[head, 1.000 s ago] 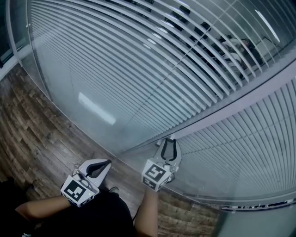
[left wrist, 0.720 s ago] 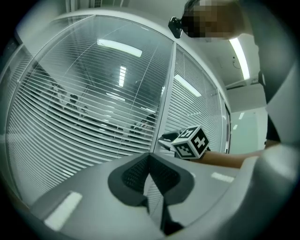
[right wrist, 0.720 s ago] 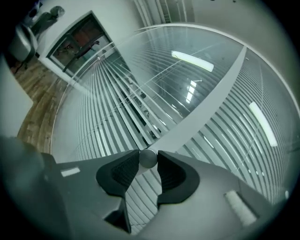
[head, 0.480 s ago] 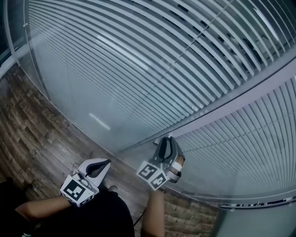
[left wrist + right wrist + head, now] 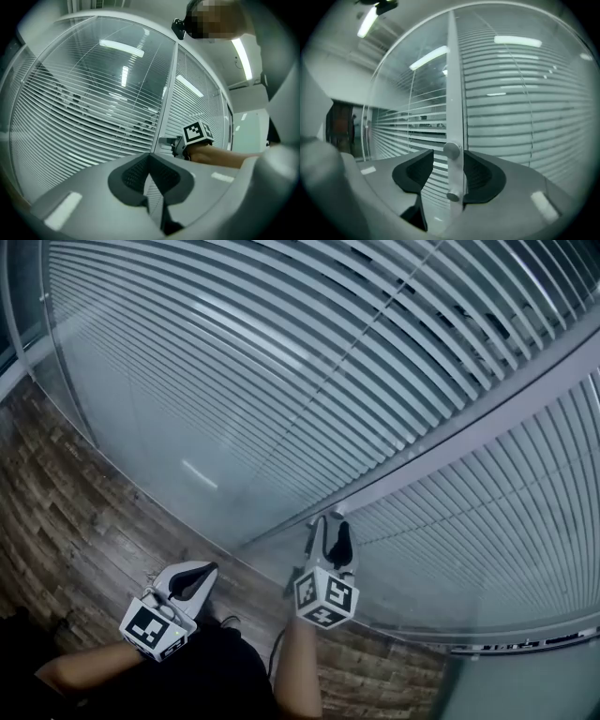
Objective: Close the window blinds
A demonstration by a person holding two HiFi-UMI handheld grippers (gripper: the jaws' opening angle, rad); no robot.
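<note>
Head view: white horiz. blinds [image 5: 281, 362], dark gaps btwn slats [image 5: 441, 296] upper right

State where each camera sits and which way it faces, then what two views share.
Head view: above, facing steeply down at blinds and floor; forearms, left tongs, right tongs show.
Left gripper view: on left tongs, facing the blinds; shut jaws and right tongs show.
Right gripper view: on right tongs, facing the post; jaws, just opening, flank the knob.
Shared by first two: right tongs.
</note>
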